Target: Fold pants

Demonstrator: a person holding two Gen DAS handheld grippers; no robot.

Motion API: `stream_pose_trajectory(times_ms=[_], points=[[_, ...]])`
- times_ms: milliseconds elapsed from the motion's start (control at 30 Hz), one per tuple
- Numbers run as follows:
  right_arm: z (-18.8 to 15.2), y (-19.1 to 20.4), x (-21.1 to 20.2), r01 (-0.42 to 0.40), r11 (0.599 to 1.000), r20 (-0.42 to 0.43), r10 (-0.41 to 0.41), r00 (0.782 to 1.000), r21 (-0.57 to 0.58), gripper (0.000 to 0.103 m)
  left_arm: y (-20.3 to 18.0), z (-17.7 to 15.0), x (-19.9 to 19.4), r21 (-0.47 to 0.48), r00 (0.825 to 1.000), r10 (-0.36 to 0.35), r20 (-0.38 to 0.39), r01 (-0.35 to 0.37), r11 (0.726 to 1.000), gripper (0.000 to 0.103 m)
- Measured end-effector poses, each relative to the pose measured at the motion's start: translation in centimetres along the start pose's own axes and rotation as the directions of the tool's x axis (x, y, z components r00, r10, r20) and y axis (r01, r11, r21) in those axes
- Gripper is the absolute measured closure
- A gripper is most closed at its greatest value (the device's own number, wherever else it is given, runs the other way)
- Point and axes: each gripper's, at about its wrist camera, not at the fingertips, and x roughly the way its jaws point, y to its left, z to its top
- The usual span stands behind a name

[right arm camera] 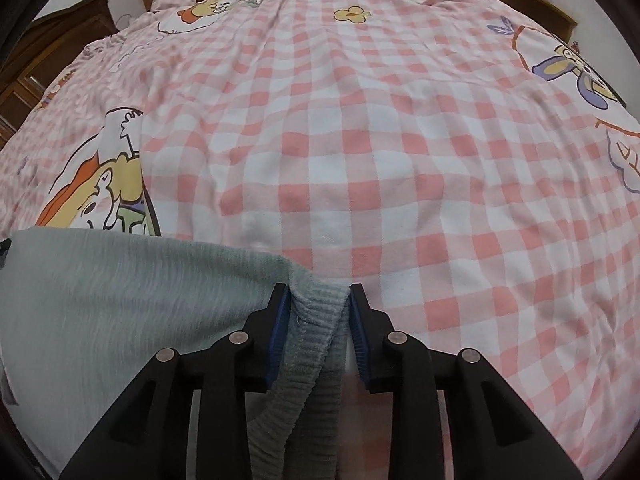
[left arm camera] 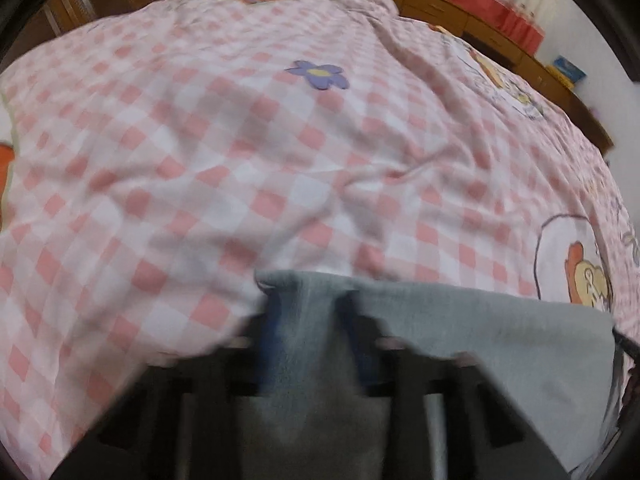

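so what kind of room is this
Most likely a bedroom: a pink checked bedsheet with cartoon prints covers a wide bed, a wooden headboard runs along its far edge, and grey pants lie on it.

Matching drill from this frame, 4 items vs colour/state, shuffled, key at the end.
Column 1:
1. pants
2. bed cover
3. left gripper
4. flower print

Column 2:
A. purple, yellow centre
B. pink and white check
C. shut on grey cloth
D. grey, ribbed band in the right gripper

Pairs: 1-D, 2-B, 3-C, 4-A
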Motion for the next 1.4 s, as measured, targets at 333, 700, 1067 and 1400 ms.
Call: stream_pose_trajectory(times_ms=[333,700,1067,1400], points=[[0.6,0.5,-0.2,0.022,1.000,-0.052,-0.022,0.998,-0.006,0.073,0.5,2.1,-1.8,-0.035,0.999,0.002,0.055,-0.001,0.999,0.097],[3.2,2.5,-3.7,0.048,0.962,-0.067,-0.069,0.995,-0.268,0.054,-2.1,3.3,-4.7,0.104,0.995,-0.097,0.029,0.094,0.990,0.054],[3.4,7.6,2.0,-0.036,0.853,-0.164,-0.058,0.985,-0.520,0.052,-1.3,3.3,0.7,0.152,0.992,0.029,-0.121,-0.010,0.988,0.037],[2.9,7.8,1.7,-0.002,0.864,-0.115,-0.065,0.991,-0.504,0.063,-1.9,1.8,1.5,0.057,0.993,-0.060,-0.107,0.066,0.996,0.037]])
